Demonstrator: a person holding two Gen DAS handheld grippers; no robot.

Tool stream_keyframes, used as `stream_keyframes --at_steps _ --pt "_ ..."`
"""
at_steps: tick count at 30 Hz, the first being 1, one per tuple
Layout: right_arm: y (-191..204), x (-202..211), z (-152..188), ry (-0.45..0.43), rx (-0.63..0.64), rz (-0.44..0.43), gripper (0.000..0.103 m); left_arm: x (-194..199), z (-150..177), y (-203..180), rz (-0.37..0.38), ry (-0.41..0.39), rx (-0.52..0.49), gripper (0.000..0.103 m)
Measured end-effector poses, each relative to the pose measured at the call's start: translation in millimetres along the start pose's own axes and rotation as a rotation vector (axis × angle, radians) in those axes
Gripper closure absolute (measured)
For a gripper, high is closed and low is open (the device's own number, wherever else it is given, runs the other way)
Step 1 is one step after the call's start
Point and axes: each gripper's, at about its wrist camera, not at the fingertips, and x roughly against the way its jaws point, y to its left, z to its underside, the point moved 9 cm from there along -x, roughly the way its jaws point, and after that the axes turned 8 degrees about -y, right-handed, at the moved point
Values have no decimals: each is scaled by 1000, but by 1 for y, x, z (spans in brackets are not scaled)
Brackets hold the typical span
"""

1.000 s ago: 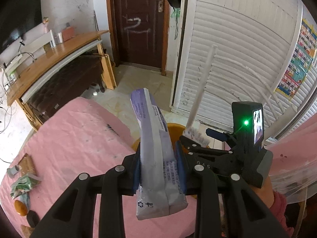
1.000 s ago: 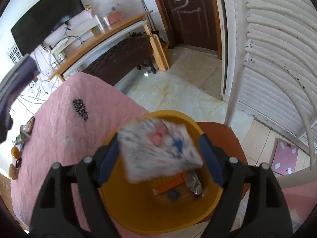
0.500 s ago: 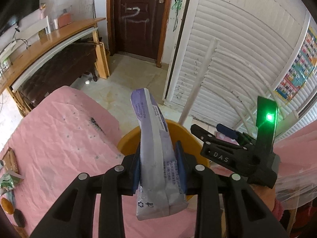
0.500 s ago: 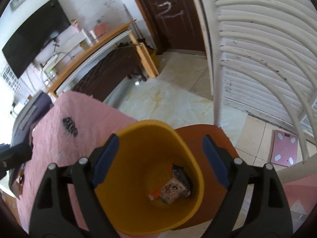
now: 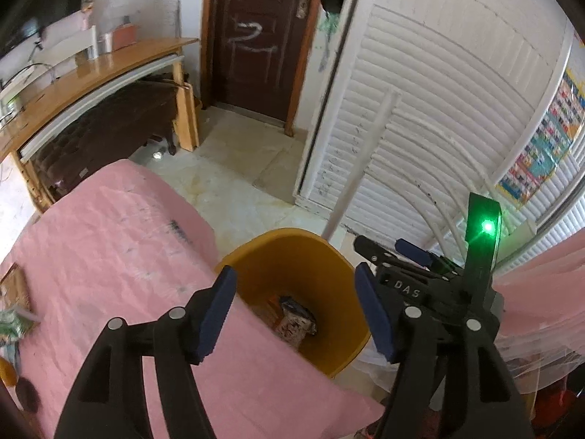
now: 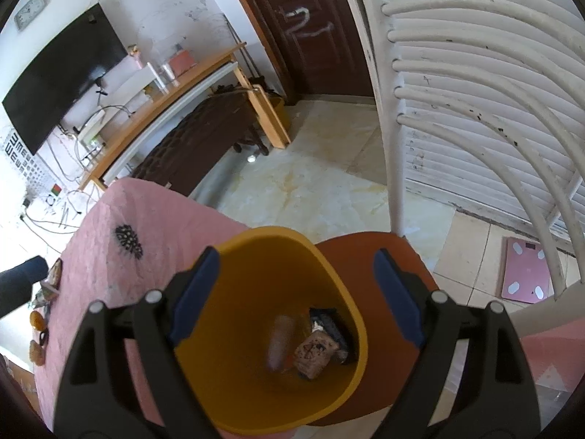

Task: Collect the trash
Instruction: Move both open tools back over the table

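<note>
Yellow bin (image 6: pixel 329 256) beside pink cloth (image 5: pixel 109 237); left gripper (image 5: pixel 296 314) opening, right gripper (image 6: pixel 296 296) apart, both empty.

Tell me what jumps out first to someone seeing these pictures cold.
The yellow bin dominates, sitting low in the middle of both views against the edge of the pink cloth, with crumpled wrappers at its bottom. Both grippers hang over its mouth with nothing between their blue pads: the left gripper, its jaws opening, and the right gripper held wide. Behind, a brown door bears a chalked white scrawl.
</note>
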Motion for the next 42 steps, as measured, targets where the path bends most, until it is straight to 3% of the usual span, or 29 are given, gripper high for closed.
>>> stream_keyframes --at_steps 6,11,19,25,35,42 --pt "26 11 -3 -22 40 -26 20 45 6 44 -67 -82 38 36" --pt "58 16 -3 -24 101 -47 20 70 9 78 -92 -105 101 35" --pt "126 25 -1 -31 207 -117 19 122 25 137 -186 -175 154 30" --pt "187 31 13 -19 292 -193 17 159 48 195 -248 -205 249 29" --pt "282 39 54 30 446 -318 17 191 92 263 -375 -182 277 28" --pt "319 42 82 69 527 -350 17 188 123 296 -414 -121 309 28"
